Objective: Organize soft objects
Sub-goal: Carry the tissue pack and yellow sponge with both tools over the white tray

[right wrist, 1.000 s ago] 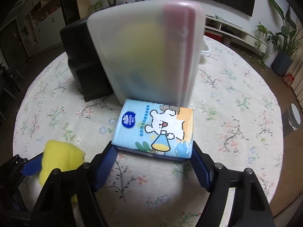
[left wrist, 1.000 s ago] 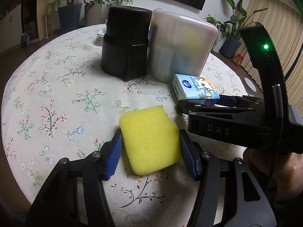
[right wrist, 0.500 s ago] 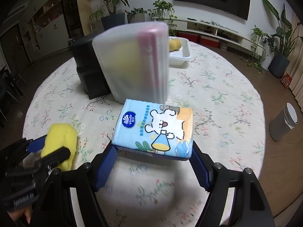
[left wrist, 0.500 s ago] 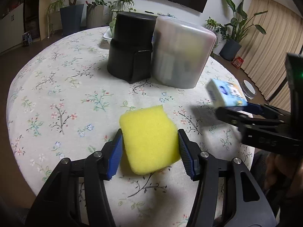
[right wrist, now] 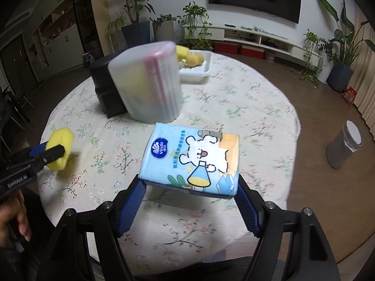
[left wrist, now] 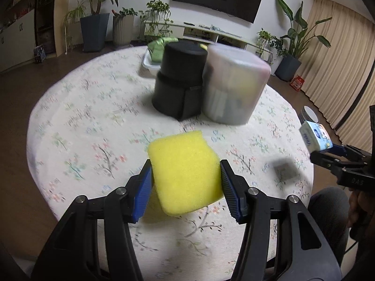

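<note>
The left claw (left wrist: pixel 185 187) is clamped on a yellow sponge (left wrist: pixel 185 173), lifted above the flowered bench (left wrist: pixel 82 128). The right claw (right wrist: pixel 189 206) is clamped on a blue tissue pack (right wrist: pixel 192 159), also held clear of the bench. Beyond both claws stand a black container (left wrist: pixel 178 84) and a frosted plastic box (left wrist: pixel 232 89), touching, with a white tray (right wrist: pixel 196 70) of sponges farther back

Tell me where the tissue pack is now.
In the right wrist view, the tissue pack sits centre frame, clamped in the right claw, above the table.
</note>
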{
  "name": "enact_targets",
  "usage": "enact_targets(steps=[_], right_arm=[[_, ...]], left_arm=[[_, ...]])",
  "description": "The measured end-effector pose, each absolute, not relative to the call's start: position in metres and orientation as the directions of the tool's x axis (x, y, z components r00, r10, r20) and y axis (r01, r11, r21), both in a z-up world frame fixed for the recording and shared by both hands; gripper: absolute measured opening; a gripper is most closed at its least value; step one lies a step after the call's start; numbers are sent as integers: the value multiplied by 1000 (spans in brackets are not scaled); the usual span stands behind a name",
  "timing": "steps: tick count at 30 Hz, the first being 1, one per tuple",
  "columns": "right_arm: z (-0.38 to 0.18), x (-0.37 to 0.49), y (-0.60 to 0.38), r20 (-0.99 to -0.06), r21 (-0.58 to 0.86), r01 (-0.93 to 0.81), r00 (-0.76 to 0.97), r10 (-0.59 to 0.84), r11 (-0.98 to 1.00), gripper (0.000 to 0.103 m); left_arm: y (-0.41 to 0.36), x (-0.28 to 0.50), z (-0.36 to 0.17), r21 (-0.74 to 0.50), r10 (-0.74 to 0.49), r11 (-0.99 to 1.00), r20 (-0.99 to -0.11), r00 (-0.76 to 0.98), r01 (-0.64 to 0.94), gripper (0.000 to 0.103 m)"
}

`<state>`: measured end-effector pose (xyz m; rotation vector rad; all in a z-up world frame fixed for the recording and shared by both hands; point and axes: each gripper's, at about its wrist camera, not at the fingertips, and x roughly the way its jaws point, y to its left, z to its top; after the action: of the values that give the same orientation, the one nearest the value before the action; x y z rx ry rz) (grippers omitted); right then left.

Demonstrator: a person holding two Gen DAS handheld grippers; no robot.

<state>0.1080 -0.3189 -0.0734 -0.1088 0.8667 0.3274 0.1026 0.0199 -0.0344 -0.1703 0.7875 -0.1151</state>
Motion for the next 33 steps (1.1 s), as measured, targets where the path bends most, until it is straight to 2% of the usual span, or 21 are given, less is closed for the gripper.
enact_targets(steps=[11,21,27,33], right_arm=[[-36,151,-359,-742,-33,-282,649,165,959,77],[23,246,-375,-708,-122,-265,698,104,956,77],[45,321,-342,-705,-130,-328,694,146,936,77],[36,381,-291,-731,-137,-439,650,208,888,77]], left_arm=[[76,145,28,-130,-97,991,-648,756,16,52],[108,240,90,-26,-45,999,-622,782,37,53],[99,310,92,-6,-88,994,-651,754,111,53],[77,373,73,-12,-166,975,-697,698,221,53]])
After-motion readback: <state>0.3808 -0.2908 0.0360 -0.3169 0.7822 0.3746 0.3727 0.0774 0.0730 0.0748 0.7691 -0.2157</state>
